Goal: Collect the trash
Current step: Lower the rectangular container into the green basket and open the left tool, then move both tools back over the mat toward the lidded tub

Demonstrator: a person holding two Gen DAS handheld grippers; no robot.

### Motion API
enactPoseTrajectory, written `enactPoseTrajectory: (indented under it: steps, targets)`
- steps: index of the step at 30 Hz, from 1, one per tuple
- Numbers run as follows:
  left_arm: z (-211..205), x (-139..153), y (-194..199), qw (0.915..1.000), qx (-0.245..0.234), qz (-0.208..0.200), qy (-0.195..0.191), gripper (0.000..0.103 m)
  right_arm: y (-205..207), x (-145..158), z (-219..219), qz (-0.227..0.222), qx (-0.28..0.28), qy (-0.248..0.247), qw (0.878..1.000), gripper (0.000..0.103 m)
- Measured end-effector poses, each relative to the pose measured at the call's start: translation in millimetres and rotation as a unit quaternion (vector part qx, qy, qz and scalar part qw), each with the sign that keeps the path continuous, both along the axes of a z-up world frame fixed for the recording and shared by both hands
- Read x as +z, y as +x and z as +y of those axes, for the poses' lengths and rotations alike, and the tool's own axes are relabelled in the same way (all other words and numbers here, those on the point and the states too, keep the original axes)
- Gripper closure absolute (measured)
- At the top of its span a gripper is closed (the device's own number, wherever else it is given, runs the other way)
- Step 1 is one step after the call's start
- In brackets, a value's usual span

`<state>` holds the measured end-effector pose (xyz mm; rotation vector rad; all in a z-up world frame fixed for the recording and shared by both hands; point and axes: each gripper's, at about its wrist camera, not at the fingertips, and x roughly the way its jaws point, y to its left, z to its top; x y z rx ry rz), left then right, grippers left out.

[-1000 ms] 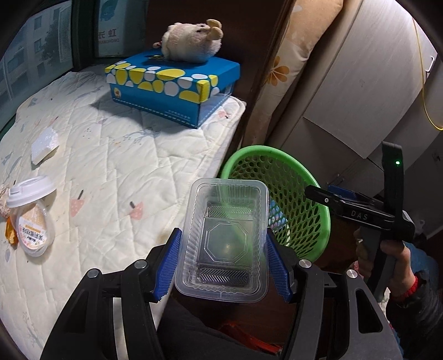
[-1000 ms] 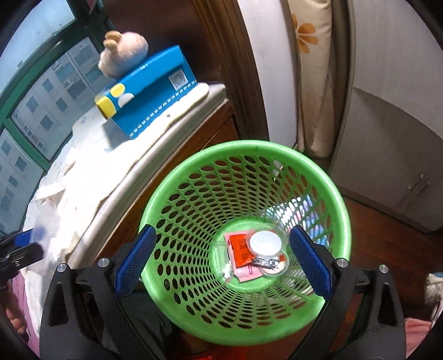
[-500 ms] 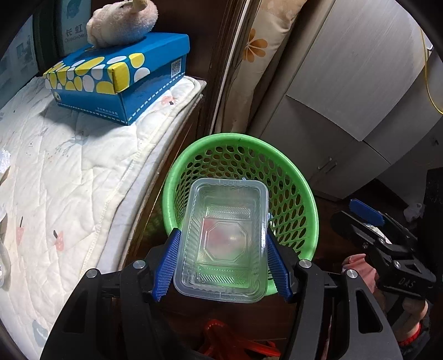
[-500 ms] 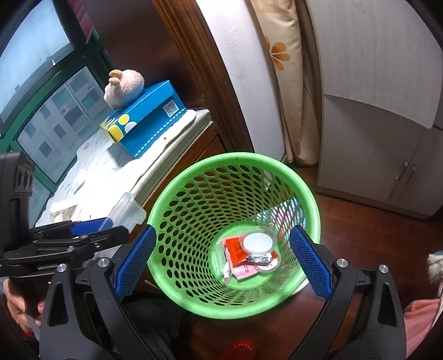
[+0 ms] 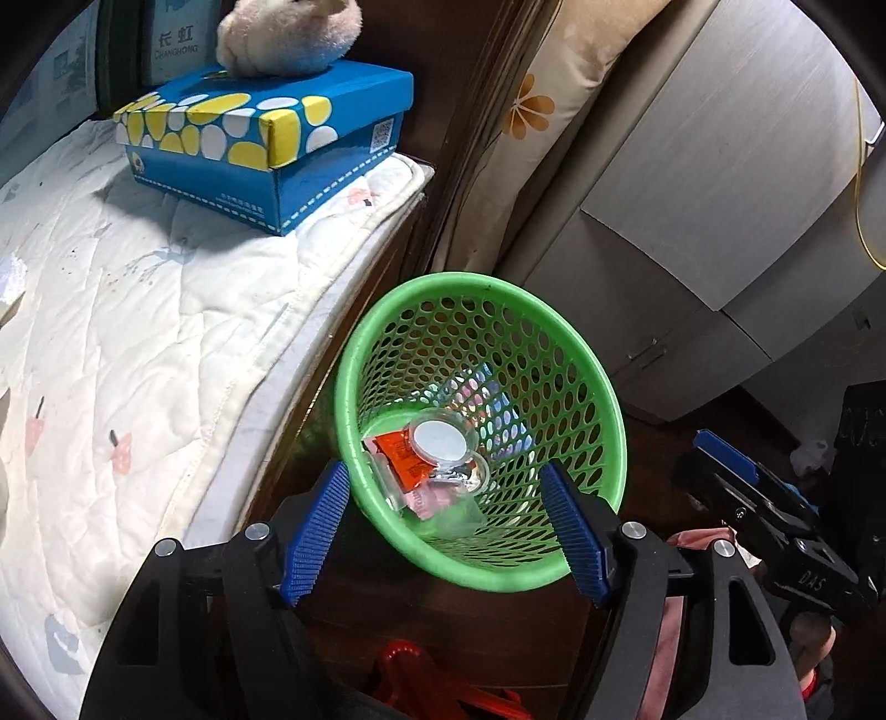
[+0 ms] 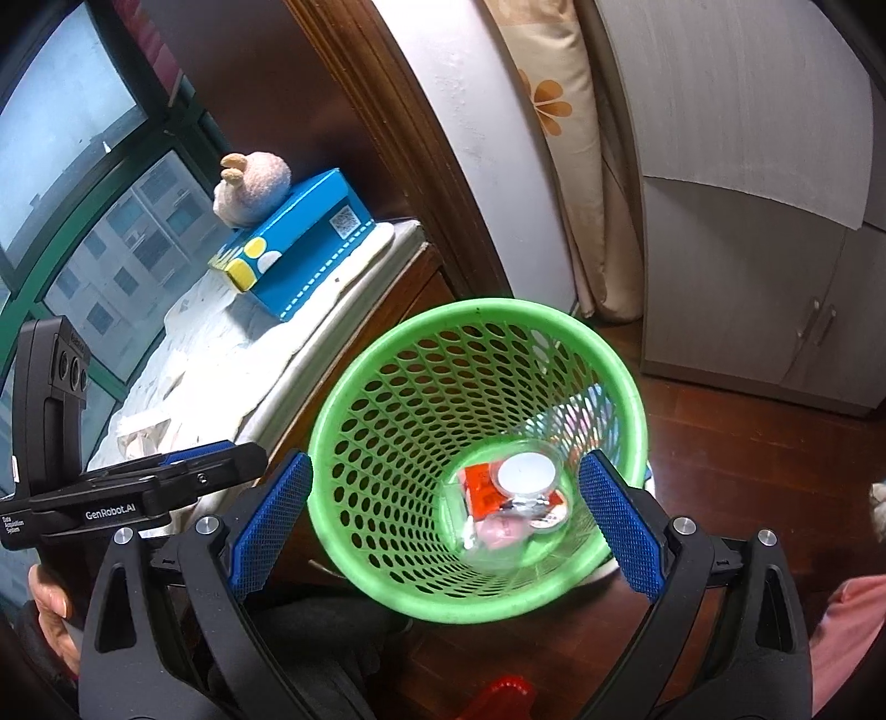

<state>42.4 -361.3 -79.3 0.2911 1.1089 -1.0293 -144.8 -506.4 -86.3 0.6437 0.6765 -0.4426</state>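
A green mesh trash basket [image 5: 609, 443] [image 6: 387, 354] stands on the floor beside the bed. In it lie a round white lid [image 5: 441, 441] [image 6: 526, 473], an orange wrapper [image 5: 401, 457] [image 6: 482, 490] and a clear plastic tray [image 5: 457, 512] [image 6: 498, 545]. My left gripper [image 5: 451, 531] is open and empty above the basket's near rim. My right gripper [image 6: 443, 520] is open and empty, its jaws on either side of the basket in that view. The right gripper also shows in the left wrist view [image 5: 736, 487].
A quilted white mattress [image 5: 138, 332] lies left of the basket, with a blue spotted box [image 5: 266, 144] [image 6: 299, 255] and a plush toy [image 5: 288, 33] [image 6: 252, 185] on it. Grey cabinets [image 5: 692, 221] [image 6: 747, 277] and a flowered curtain [image 6: 565, 138] stand behind. A red object [image 5: 421, 670] lies below.
My left gripper has opened and let go of the clear plastic tray, which now lies in the basket. Both grippers have shifted slightly over the basket.
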Motion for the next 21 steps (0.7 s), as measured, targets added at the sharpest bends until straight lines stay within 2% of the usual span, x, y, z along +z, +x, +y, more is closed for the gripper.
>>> enactPoseTrajectory:
  steps: [13, 21]
  targets:
    - [95, 27, 26, 0.9943, 0.086, -0.062, -0.005, 0.034, 41, 24, 40, -0.014, 0.064, -0.020, 0.998, 0.007]
    - [150, 32, 60, 0.9832, 0.163, -0.081, 0.003, 0.034, 72, 34, 68, -0.016, 0.109, -0.028, 0.994, 0.007]
